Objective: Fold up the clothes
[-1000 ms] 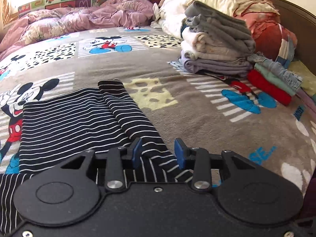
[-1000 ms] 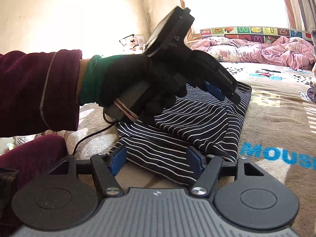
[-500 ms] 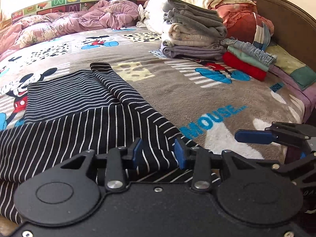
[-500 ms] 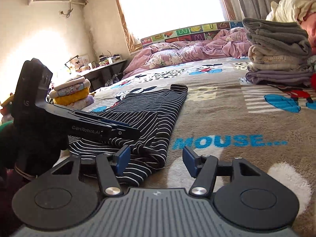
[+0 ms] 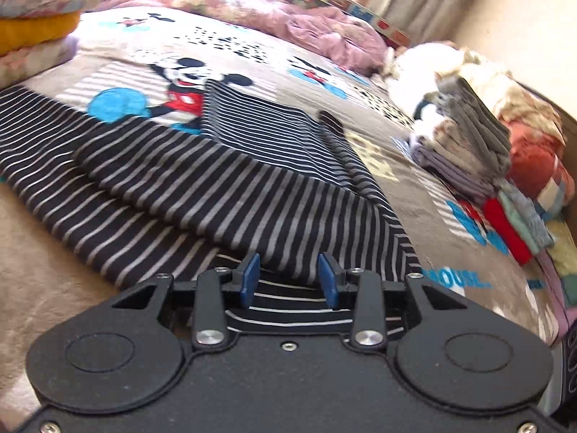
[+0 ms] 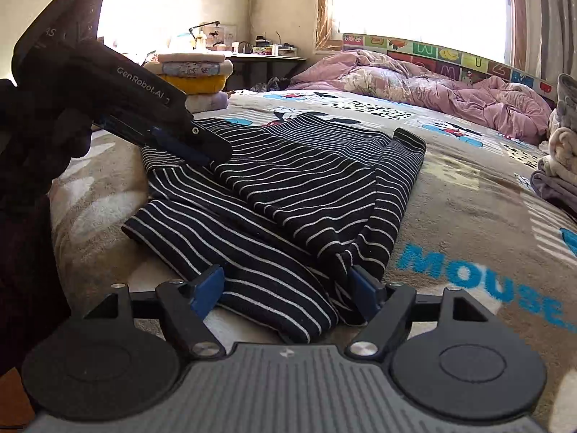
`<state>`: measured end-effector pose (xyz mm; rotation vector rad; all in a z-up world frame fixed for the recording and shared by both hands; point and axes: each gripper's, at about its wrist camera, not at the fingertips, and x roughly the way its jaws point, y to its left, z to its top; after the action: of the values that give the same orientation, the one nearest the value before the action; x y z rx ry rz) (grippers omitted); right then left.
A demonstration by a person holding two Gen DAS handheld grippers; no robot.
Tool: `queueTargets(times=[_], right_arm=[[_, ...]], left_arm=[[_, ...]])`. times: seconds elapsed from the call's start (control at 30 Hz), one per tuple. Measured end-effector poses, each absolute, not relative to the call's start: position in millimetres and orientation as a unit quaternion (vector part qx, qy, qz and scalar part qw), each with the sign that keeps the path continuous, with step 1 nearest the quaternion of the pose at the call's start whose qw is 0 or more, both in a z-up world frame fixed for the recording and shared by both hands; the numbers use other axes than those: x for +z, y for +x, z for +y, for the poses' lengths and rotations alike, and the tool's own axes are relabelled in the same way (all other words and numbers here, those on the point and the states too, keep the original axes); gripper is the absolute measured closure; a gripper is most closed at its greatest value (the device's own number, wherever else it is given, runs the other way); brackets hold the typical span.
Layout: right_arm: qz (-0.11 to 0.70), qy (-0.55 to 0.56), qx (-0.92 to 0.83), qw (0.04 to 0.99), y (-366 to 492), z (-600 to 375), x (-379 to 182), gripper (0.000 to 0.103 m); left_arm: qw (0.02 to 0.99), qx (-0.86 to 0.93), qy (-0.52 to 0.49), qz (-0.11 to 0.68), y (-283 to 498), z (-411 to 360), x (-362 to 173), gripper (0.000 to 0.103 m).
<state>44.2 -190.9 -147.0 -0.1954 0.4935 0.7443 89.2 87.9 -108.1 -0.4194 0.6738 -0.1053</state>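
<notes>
A black garment with thin white stripes [image 5: 230,187] lies partly folded on the Mickey Mouse blanket [image 5: 414,195]; it also shows in the right wrist view [image 6: 303,195]. My left gripper [image 5: 289,280] is open, its blue pads over the garment's near edge with cloth lying between them. In the right wrist view it [image 6: 202,144] hovers over the garment's left part. My right gripper [image 6: 285,288] is open wide at the garment's near corner, and striped cloth lies between its pads.
A stack of folded grey and white clothes [image 5: 465,137] and red and green items [image 5: 512,223] lie at the right. A rumpled pink duvet [image 6: 432,90] lies along the far edge. Another folded pile [image 6: 194,79] stands at the left by a desk.
Both grippers have moved in to the garment's near edge. The left gripper has swung left and tilted. The right gripper has shifted left so that striped cloth now lies between its pads.
</notes>
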Motion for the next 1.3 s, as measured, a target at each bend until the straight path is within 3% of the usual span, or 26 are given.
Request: queueTargets(times=[0.23,0.6,0.63,0.7,1.03,1.3], right_arm=[[0.180,-0.062,0.341,0.921,40,-205,-131,0.028],[0.201,-0.059,0.355,0.911,52,-196,-146,0.028],[0.201,-0.054,0.354,0.912,53,-197,-146,0.028],[0.200,-0.045,0.352,0.913,54,-198,-146,0.028],[0.209,-0.019,0.356,0.911,60,-203,-145,0.028],[0.223,-0.004,0.366,0.903,62,-205,-146,0.026]], left_arm=[[0.909,0.042,-0.301,0.285,84,152,-104,0.068],[0.866,0.113,-0.410,0.264,117,204,-128,0.069],[0.865,0.115,-0.411,0.262,118,206,-128,0.073],[0.865,0.116,-0.411,0.262,120,208,-126,0.096],[0.894,0.017,-0.380,0.236,158,150,-42,0.099],[0.894,-0.034,-0.369,0.252,240,80,-14,0.099]])
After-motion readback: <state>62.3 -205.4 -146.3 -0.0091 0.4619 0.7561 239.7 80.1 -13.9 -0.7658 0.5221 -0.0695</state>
